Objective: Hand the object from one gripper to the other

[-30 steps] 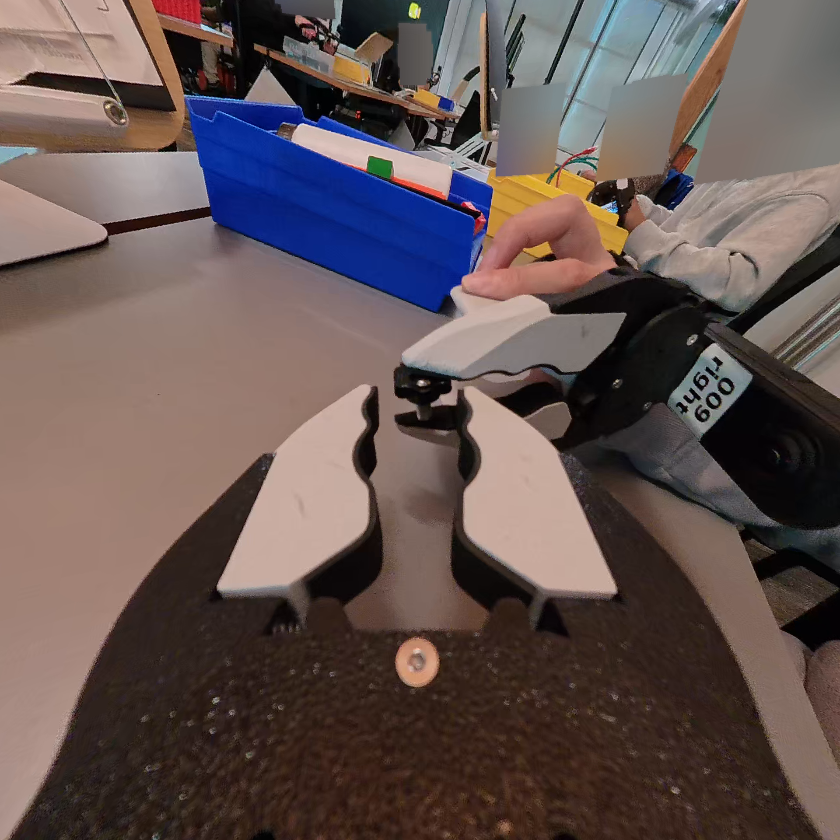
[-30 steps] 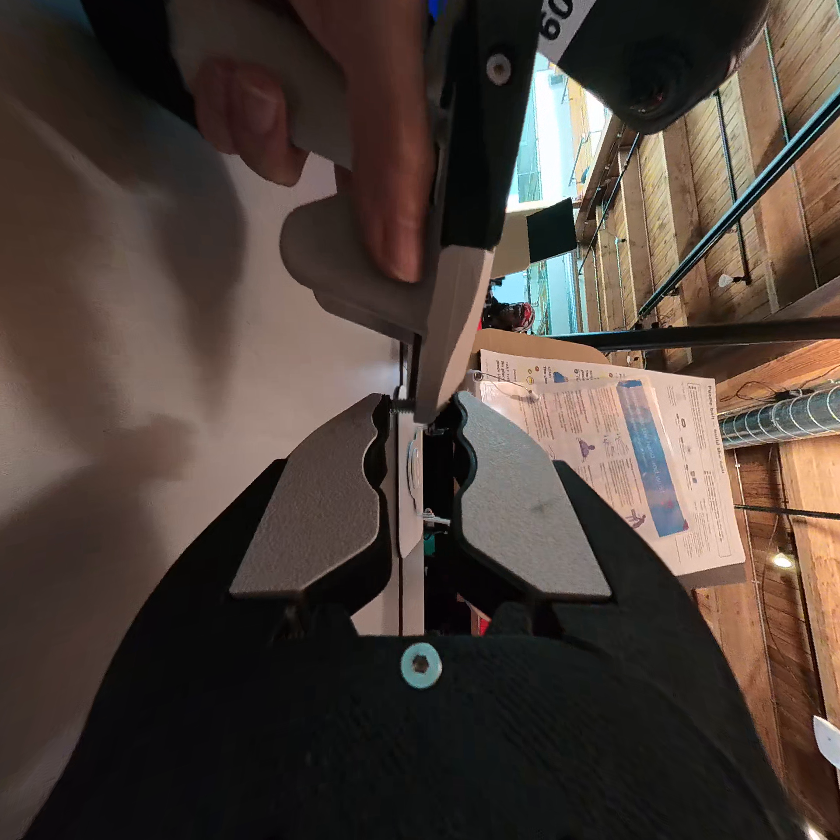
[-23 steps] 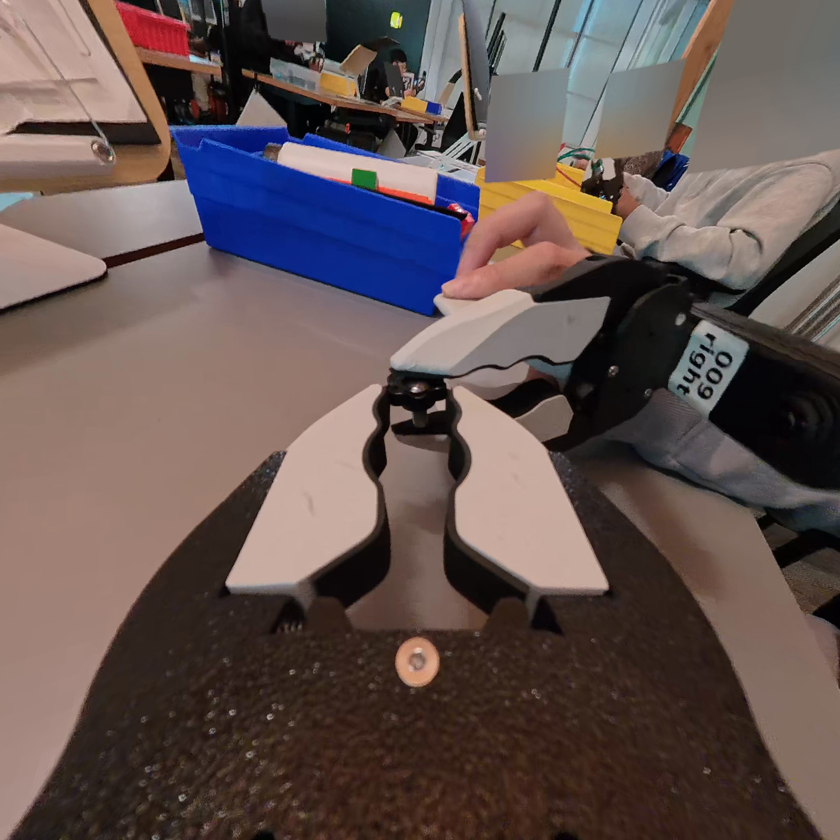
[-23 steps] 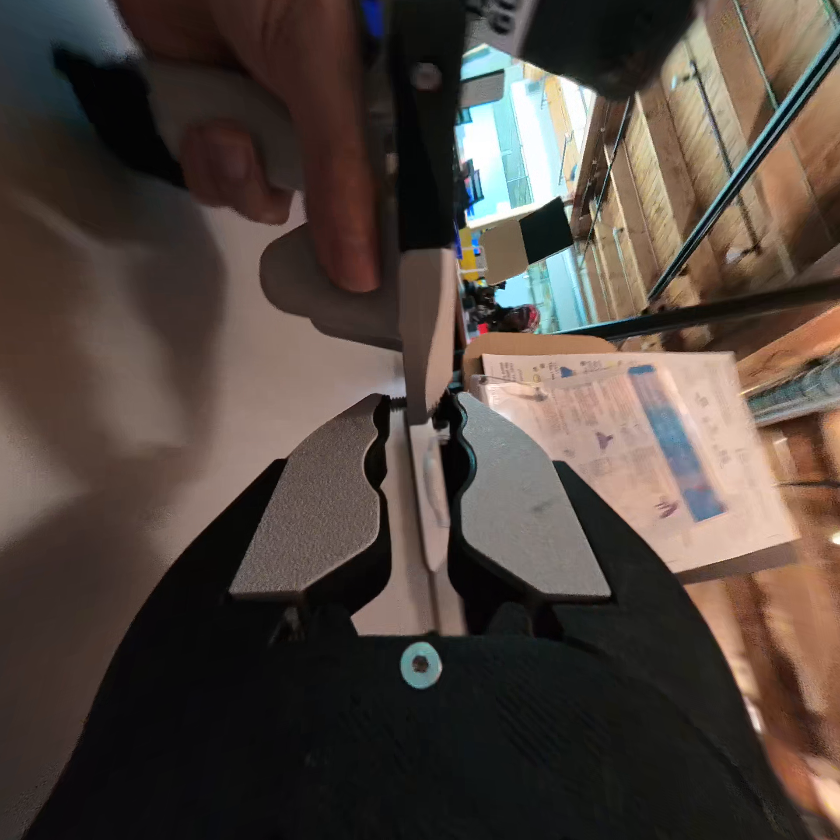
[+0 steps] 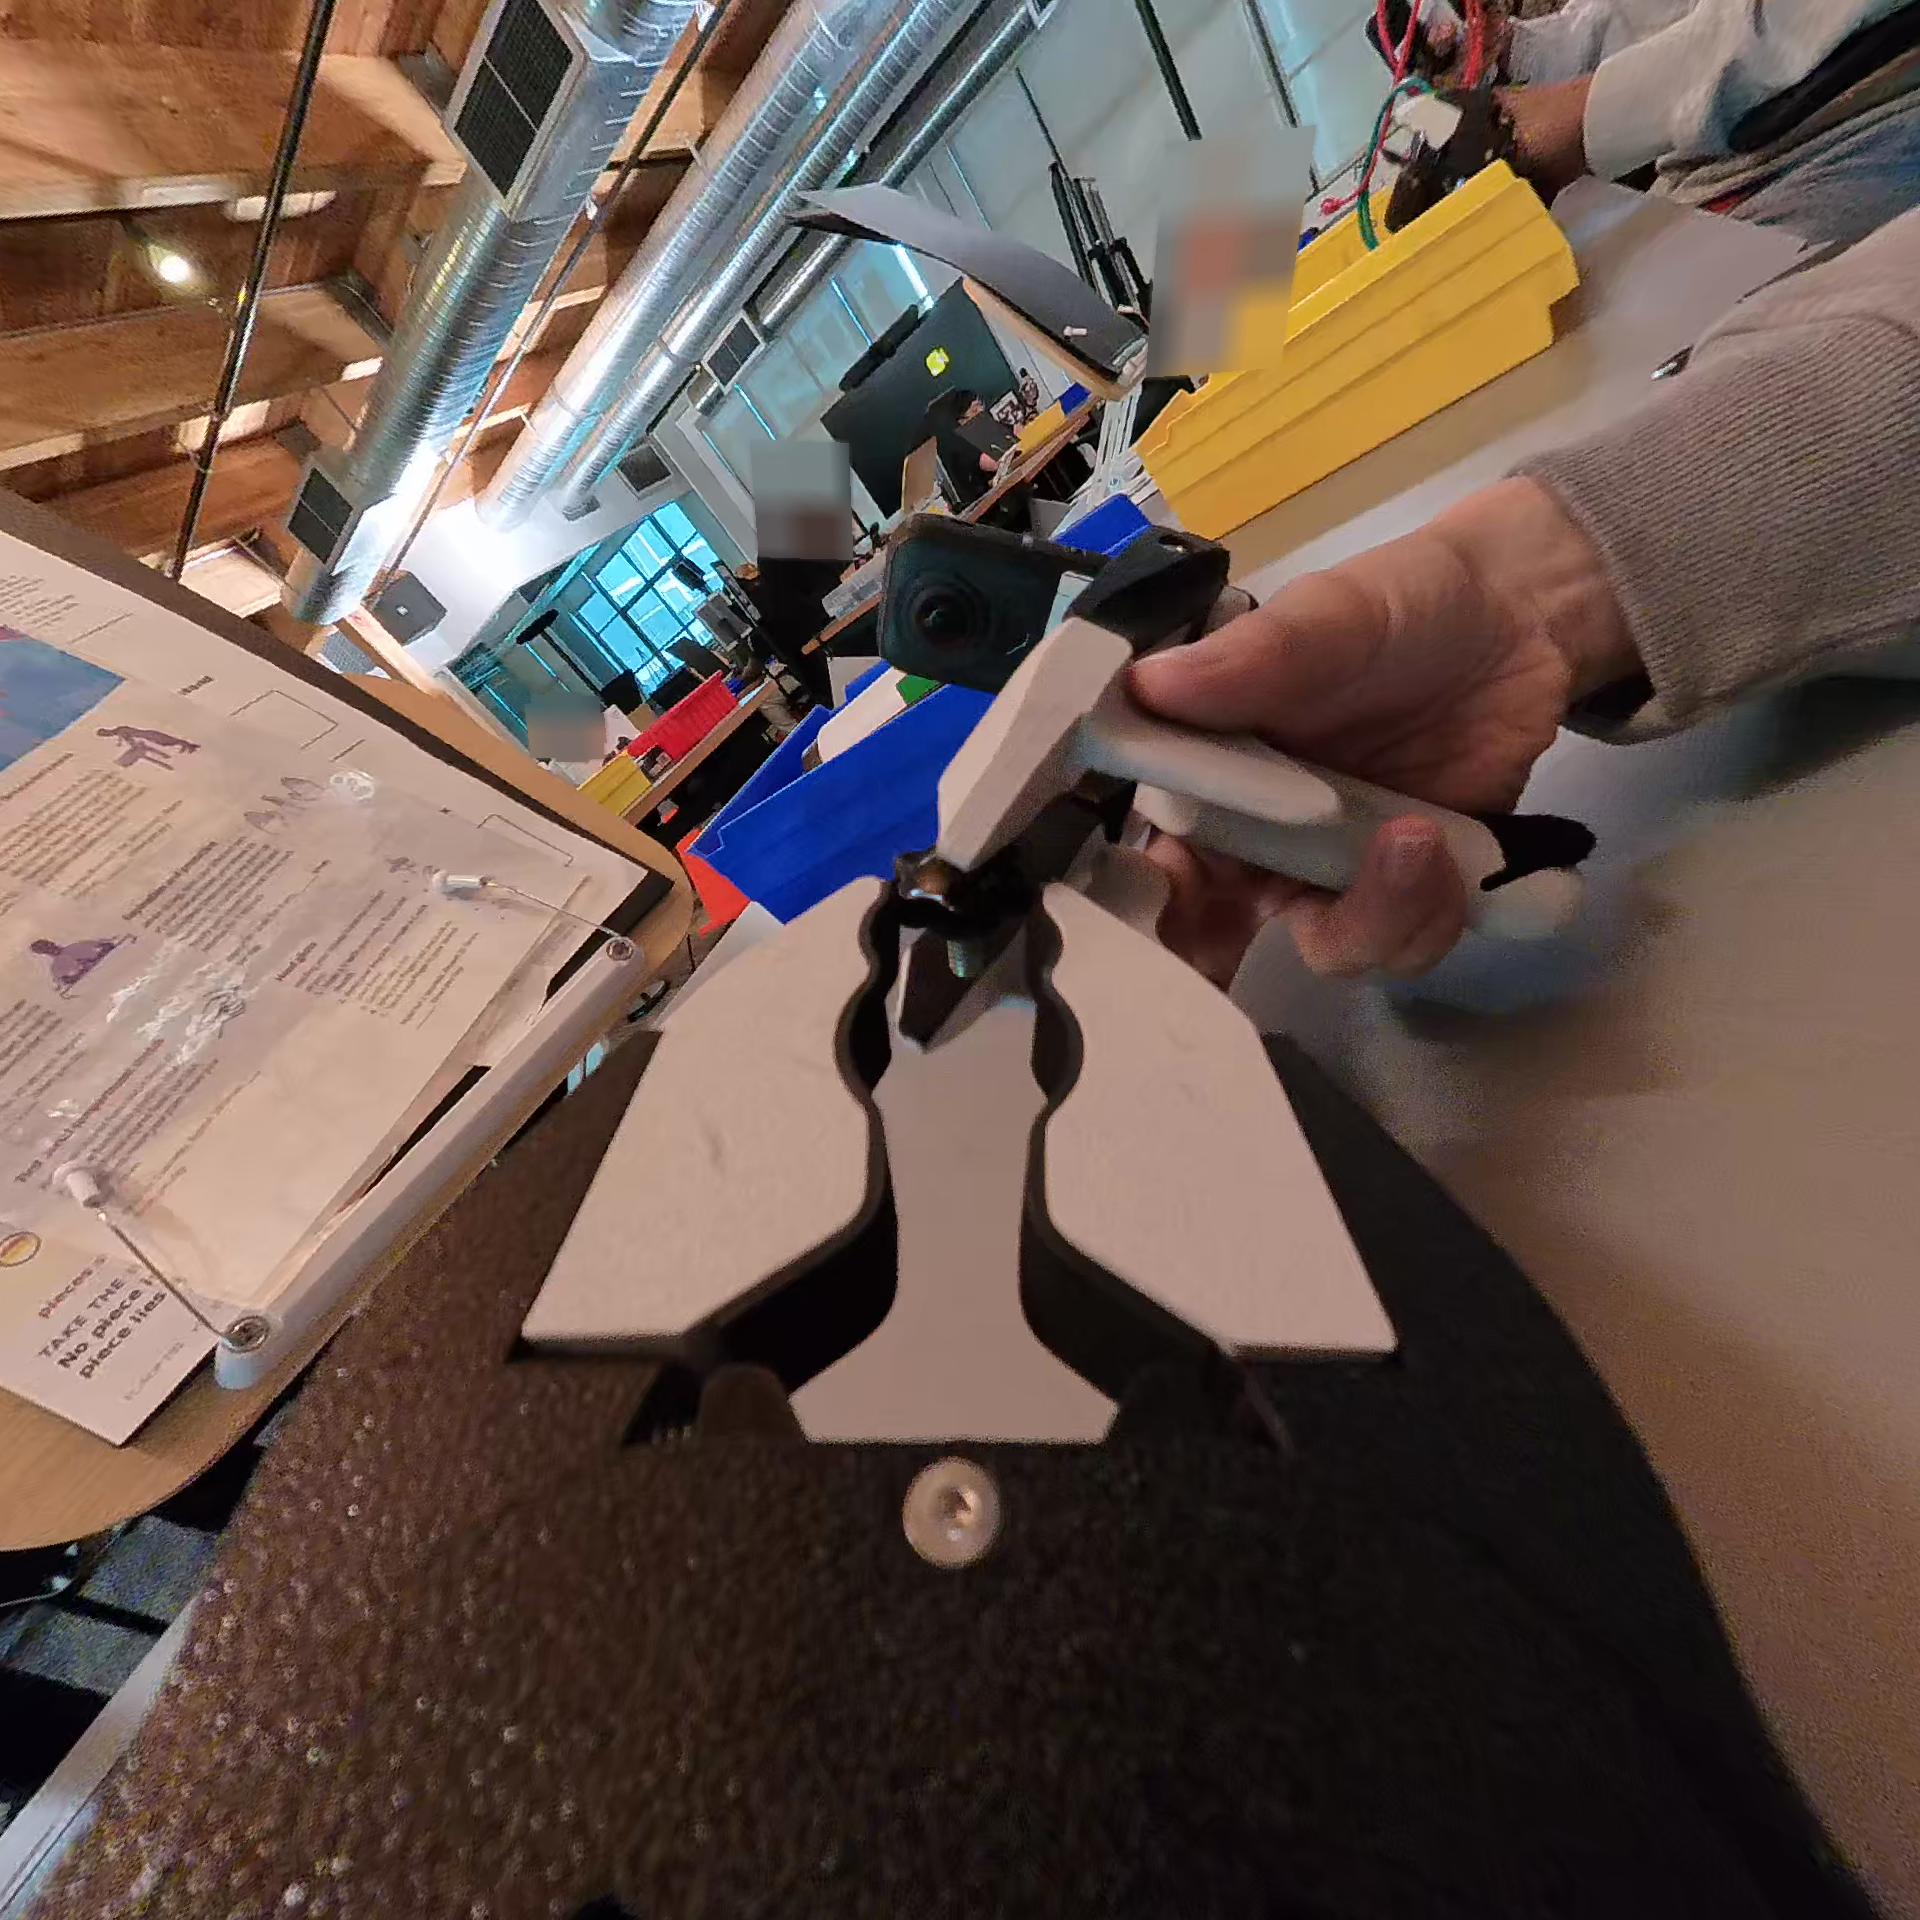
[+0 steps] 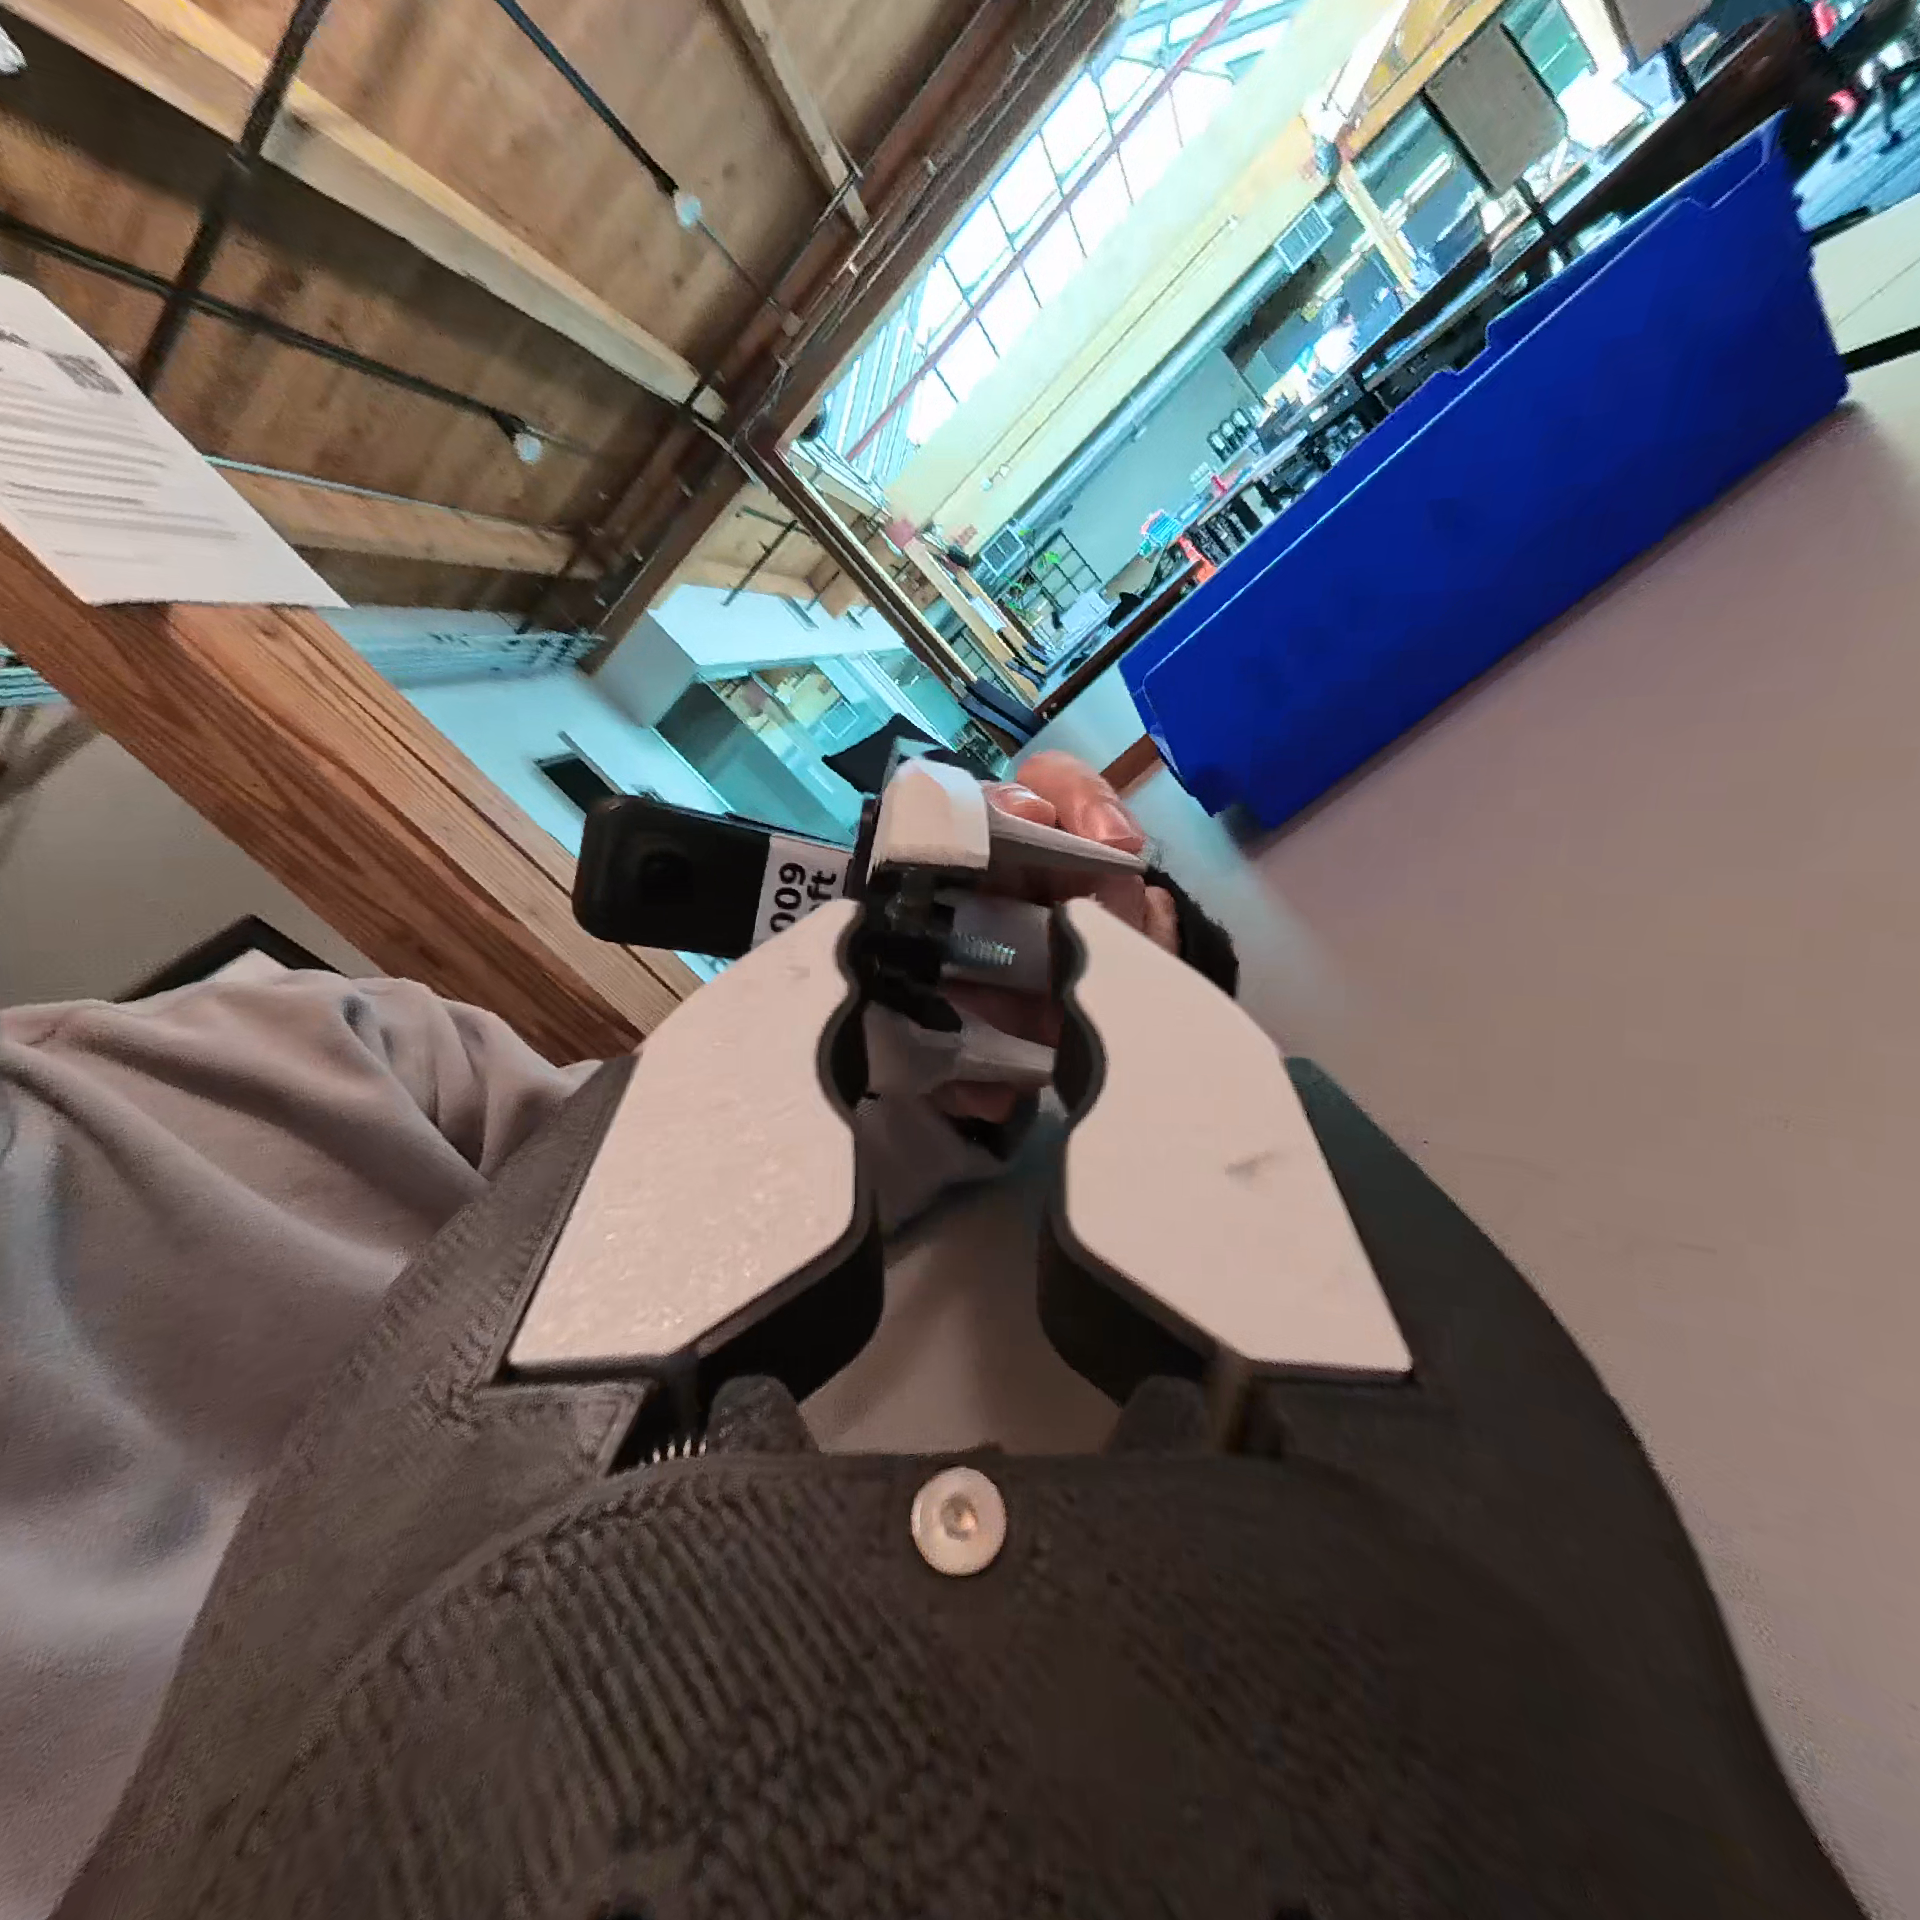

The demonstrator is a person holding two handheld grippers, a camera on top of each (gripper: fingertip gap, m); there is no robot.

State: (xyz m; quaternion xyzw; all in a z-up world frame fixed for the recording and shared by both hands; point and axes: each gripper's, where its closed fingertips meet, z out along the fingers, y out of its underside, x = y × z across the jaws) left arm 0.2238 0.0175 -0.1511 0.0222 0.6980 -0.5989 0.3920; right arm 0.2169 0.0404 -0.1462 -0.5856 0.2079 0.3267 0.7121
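Note:
A small screw with a black knob head and a bare threaded shaft is held in the air between both grippers. My left gripper is shut on the knob head from its sides. My right gripper straddles the screw end to end, head by one finger and shaft tip by the other. Its jaws stand slightly wider than the screw. In the left wrist view the right gripper's white finger comes in from the upper right, held by a hand. The left gripper's fingers show beyond the screw.
The grey table lies below and to the right. A blue bin stands on it, with yellow bins farther back. A wooden sign board holding a covered paper sheet is close on the left. A wooden post stands behind. Both grippers' tips are close together, under 4 cm apart.
My left gripper closed on the knob head. Both grippers rose off the table and turned together with the screw. My right gripper's fingers have parted a little.

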